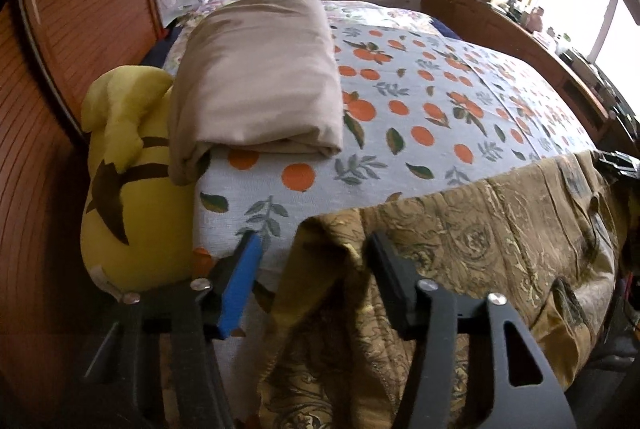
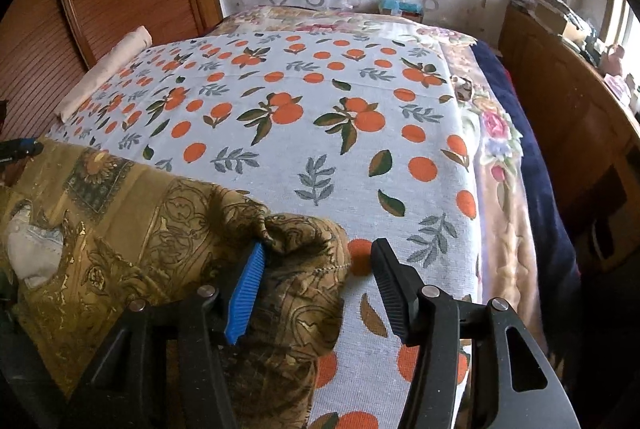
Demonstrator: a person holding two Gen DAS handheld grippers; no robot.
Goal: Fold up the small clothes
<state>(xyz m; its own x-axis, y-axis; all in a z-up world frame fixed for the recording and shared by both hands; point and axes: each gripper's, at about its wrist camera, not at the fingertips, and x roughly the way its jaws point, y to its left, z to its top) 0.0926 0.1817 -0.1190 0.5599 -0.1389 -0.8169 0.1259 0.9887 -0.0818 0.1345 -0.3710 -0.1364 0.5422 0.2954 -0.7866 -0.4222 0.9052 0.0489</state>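
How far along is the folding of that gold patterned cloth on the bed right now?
Early. Done: the gold patterned cloth lies on the orange-print bedspread at the near edge of the bed. In hand: the left gripper and right gripper each straddle a bunched corner, jaws apart, neither clearly pinching. Left: grip both corners and make the folds; the cloth looks rumpled, not squared.

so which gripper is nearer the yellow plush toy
Left. The left gripper is at the near edge of the bed with the yellow plush toy right beside its blue finger. The right gripper is further along the brown patterned cloth, and the toy is outside its view.
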